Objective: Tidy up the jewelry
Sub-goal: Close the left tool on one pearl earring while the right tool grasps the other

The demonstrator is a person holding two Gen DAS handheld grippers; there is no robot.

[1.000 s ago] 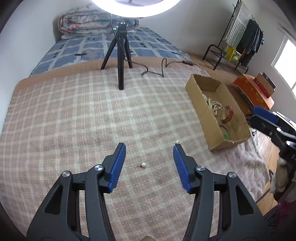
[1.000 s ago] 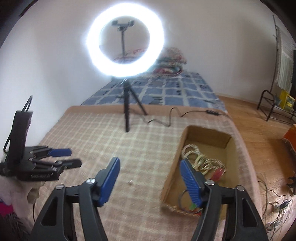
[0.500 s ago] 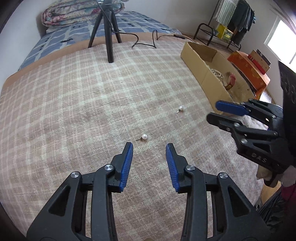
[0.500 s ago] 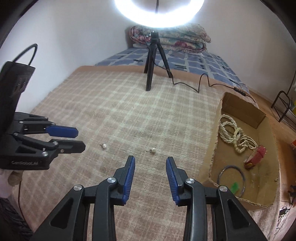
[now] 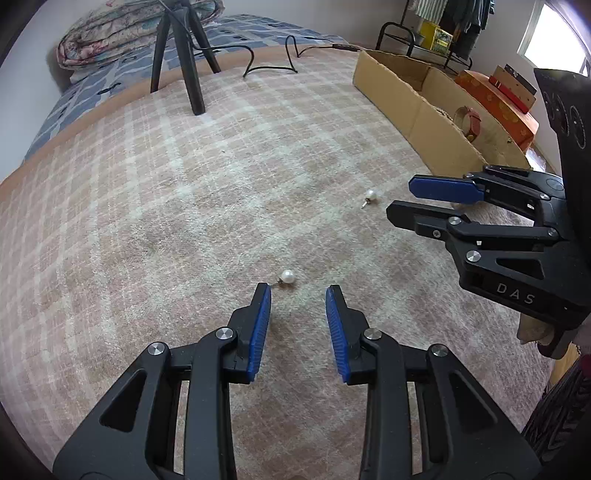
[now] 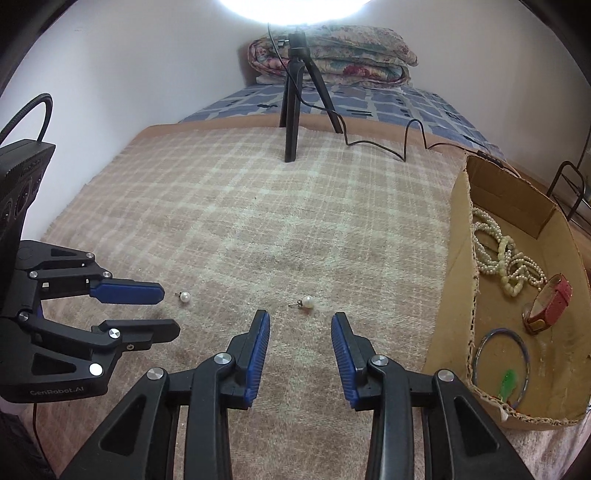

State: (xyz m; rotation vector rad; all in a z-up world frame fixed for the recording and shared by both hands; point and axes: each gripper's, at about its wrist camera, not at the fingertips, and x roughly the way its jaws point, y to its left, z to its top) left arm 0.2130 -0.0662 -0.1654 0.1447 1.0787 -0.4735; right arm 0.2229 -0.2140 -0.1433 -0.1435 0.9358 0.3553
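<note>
Two pearl stud earrings lie on the plaid blanket. The left pearl earring [image 5: 287, 276] [image 6: 184, 297] lies just ahead of my left gripper [image 5: 298, 291], which is open and empty. The right pearl earring [image 6: 307, 302] [image 5: 370, 195] lies just ahead of my right gripper [image 6: 300, 319], also open and empty. Each gripper shows in the other's view: the right gripper [image 5: 417, 199] and the left gripper [image 6: 166, 310]. A cardboard box [image 6: 460, 258] at the right holds pearl necklaces [image 6: 495, 247], a red watch [image 6: 550, 304] and a bangle [image 6: 500, 354].
A black ring-light tripod [image 6: 293, 96] stands at the far side of the blanket [image 6: 258, 206], its cable [image 6: 388, 147] trailing toward the box. A folded quilt [image 6: 332, 55] lies behind. A clothes rack [image 5: 424, 33] and an orange box [image 5: 495, 99] stand beyond the bed.
Both grippers have tilted down and moved closer to the blanket and the earrings. Both jaws narrowed from a second ago and stay open.
</note>
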